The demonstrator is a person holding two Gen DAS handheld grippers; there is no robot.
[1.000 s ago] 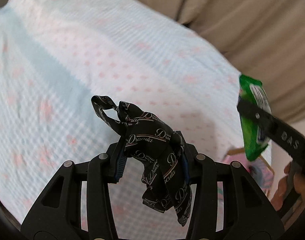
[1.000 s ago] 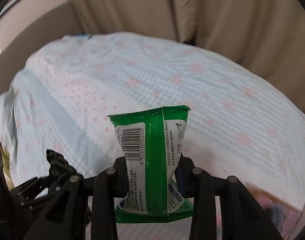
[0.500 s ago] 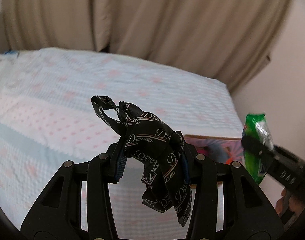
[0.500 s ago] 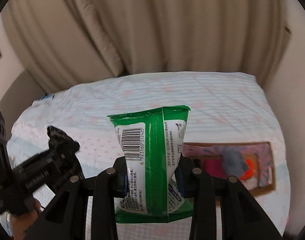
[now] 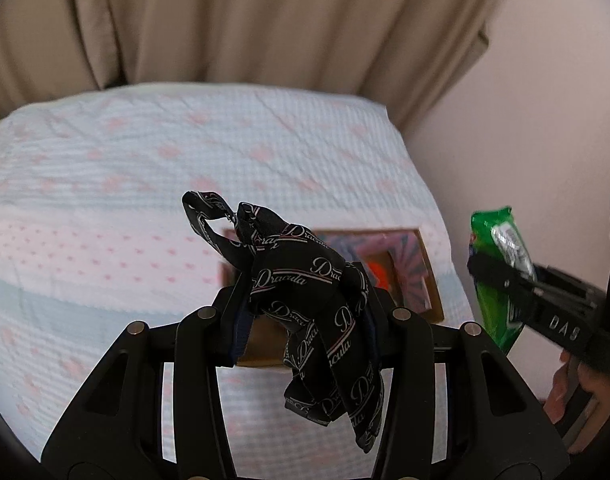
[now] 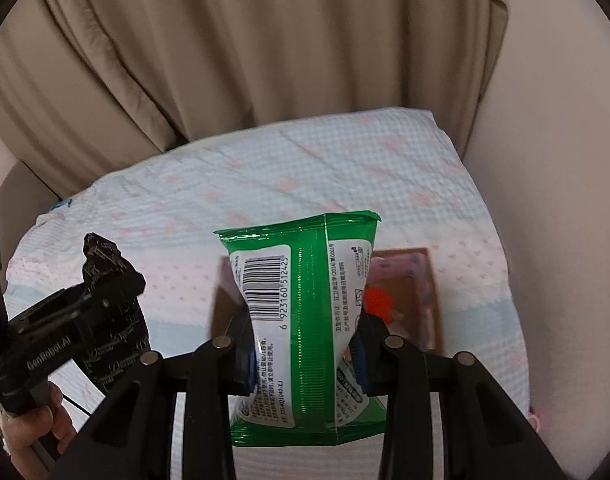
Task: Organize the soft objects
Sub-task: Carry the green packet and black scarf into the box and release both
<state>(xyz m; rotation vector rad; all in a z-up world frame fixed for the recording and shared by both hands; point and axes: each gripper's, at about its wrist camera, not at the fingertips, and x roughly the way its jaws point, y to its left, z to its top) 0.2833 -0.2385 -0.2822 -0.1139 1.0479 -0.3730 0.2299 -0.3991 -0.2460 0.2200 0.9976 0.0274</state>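
My left gripper (image 5: 303,312) is shut on a black printed cloth (image 5: 313,296) that hangs bunched between its fingers, held above the bed. My right gripper (image 6: 301,340) is shut on a green wipes pack (image 6: 301,320) with a white barcode label, held upright. Each gripper shows in the other's view: the green pack (image 5: 501,272) at the right, the black cloth (image 6: 109,276) at the left. Behind both, a shallow cardboard box (image 5: 425,276) with a pink patterned lining lies on the bed; something orange-red (image 6: 379,300) sits inside it.
The bed (image 5: 145,184) has a pale blue and white cover with pink marks. Beige curtains (image 5: 245,20) hang behind it and a pink wall (image 5: 545,120) runs along its right side. The box lies near the bed's right edge.
Both views have swung from looking down at the bedcover up and right, so the curtains, wall and box come into sight. Both grippers keep their hold.
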